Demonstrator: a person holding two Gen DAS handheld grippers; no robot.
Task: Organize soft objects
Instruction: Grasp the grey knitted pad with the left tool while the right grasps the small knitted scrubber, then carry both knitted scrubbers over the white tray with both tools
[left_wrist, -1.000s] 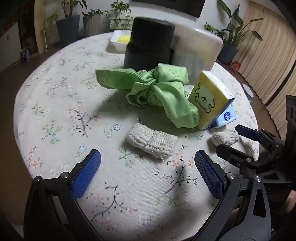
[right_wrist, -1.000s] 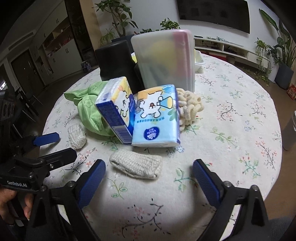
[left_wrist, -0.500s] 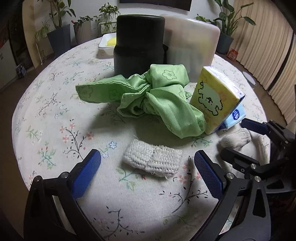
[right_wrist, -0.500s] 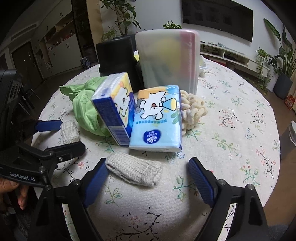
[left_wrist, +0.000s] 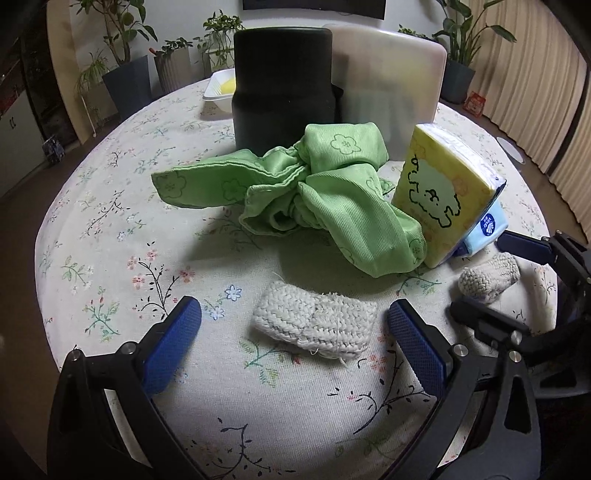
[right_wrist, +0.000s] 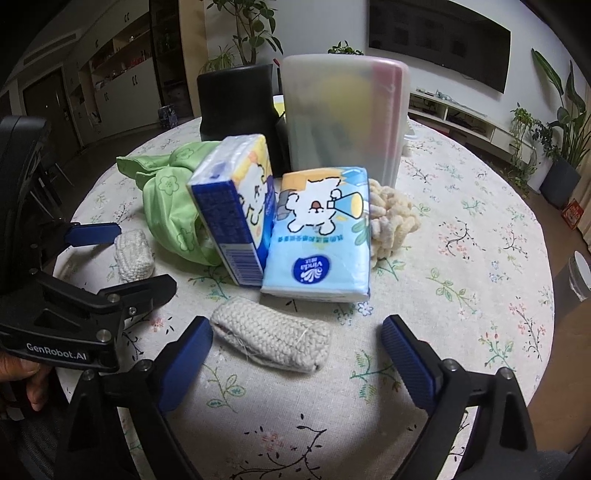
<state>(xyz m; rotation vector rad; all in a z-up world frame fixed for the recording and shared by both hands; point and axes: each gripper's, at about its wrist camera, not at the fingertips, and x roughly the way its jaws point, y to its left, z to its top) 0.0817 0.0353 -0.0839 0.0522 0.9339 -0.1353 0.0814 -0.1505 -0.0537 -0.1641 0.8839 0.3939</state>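
left tool: jaws wide, nothing gripped; it hovers over the table, pointing steeply down.
left roll: a knitted white roll lying on the cloth between the left tool's blue pads, nearer the right-hand pad, which it nearly touches; whether they meet I cannot tell.
right tool: jaws wide and opening a little; nothing gripped.
right roll: a second knitted roll lying between the right tool's pads, close against the left-hand pad, well apart from the other pad.
green cloth: crumpled, just beyond the left roll, ahead of the left tool.
yellow pack: tissue pack, tilted, leaning ahead and to the right of the left tool, touching the green cloth.
blue pack: tissue pack lying just beyond the right roll, beside the yellow pack.
yarn: cream chunky bundle behind the blue pack, ahead-right of the right tool.
black can: upright, far ahead, behind the green cloth.
clear box: frosted, upright, beside the black can.
table: round, flowered cloth.
hand: grips the left tool's handle, at the right view's left edge.
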